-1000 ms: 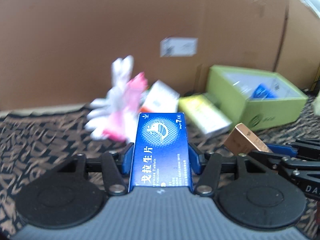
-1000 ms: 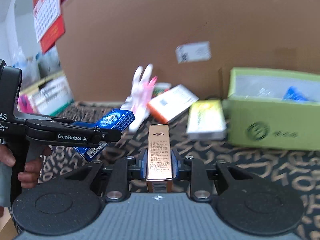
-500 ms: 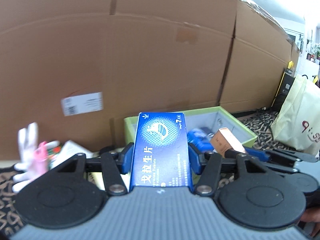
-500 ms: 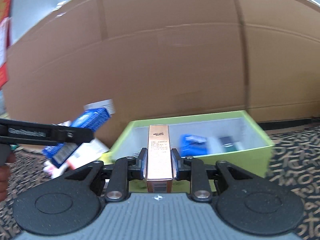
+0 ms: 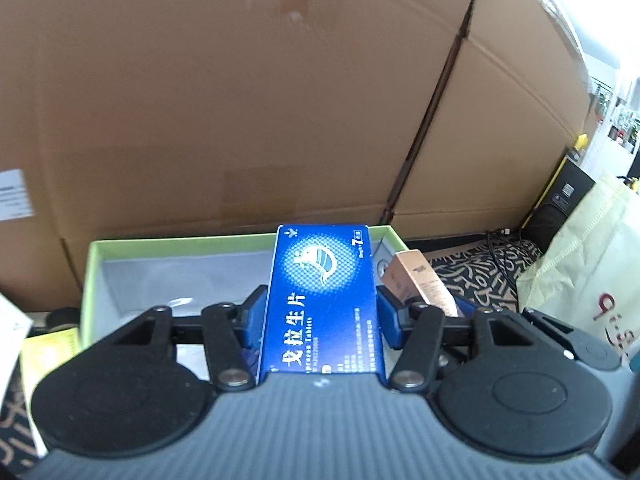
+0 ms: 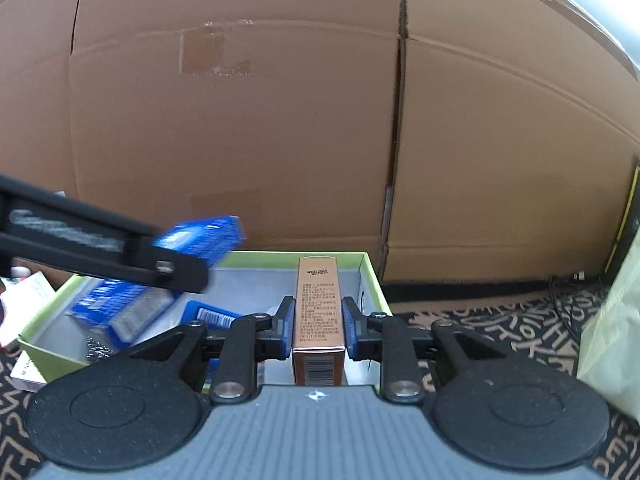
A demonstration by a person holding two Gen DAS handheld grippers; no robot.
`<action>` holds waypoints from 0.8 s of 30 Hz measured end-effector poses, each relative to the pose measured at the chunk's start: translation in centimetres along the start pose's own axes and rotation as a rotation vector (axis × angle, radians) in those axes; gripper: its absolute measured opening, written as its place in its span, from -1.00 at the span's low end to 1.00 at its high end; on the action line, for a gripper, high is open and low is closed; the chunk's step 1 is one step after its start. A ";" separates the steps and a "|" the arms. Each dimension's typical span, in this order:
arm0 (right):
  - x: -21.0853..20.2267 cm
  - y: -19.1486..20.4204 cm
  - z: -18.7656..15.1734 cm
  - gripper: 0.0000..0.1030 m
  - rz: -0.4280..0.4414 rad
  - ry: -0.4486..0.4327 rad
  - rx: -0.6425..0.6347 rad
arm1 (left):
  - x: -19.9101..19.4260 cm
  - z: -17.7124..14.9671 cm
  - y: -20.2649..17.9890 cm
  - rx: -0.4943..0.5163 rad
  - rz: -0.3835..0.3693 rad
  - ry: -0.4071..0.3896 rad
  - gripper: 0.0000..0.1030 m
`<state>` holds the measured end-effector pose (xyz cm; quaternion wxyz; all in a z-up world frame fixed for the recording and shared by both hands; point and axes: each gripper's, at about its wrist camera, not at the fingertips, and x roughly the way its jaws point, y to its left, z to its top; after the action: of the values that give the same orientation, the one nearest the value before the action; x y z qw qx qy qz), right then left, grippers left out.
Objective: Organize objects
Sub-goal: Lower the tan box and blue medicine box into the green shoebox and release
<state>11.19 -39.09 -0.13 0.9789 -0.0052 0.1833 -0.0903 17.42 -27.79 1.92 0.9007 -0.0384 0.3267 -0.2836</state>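
I seem to be in a storeroom or back office: big cardboard cartons (image 6: 240, 120) wall off the far side, a patterned cloth (image 6: 500, 332) covers my table, and a cream shopping bag (image 5: 580, 264) slumps at right.

Even, moderately dim indoor light is seen; daylight is blown out at the upper right. Edges are bowed by fisheye distortion, and the left gripper (image 6: 120, 256) is smeared by motion blur.
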 end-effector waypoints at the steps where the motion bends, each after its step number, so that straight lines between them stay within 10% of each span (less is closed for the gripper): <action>1: 0.4 0.0 0.1 -0.46 0.000 0.000 -0.011 | 0.6 0.0 -0.1 -0.006 0.002 0.004 0.07; 4: 1.4 -0.2 -0.3 -0.46 -0.018 0.010 -0.035 | 2.1 0.0 -0.1 -0.015 -0.004 0.014 0.12; 8: 3.0 -0.3 -1.1 -0.30 -0.018 0.053 -0.067 | 2.3 -0.6 1.0 -0.036 -0.014 -0.006 0.93; 11: 1.8 -0.5 -2.0 0.17 -0.040 0.024 -0.047 | 1.3 -1.1 1.9 -0.027 -0.026 -0.025 1.00; 24: -8.2 2.0 -3.0 0.56 0.010 -0.167 0.066 | -8.5 -4.7 4.7 -0.035 0.029 -0.090 1.00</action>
<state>2.93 -35.59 -0.06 0.9908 0.0204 0.0980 -0.0906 11.53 -18.75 1.86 0.9177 -0.0619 0.2915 -0.2626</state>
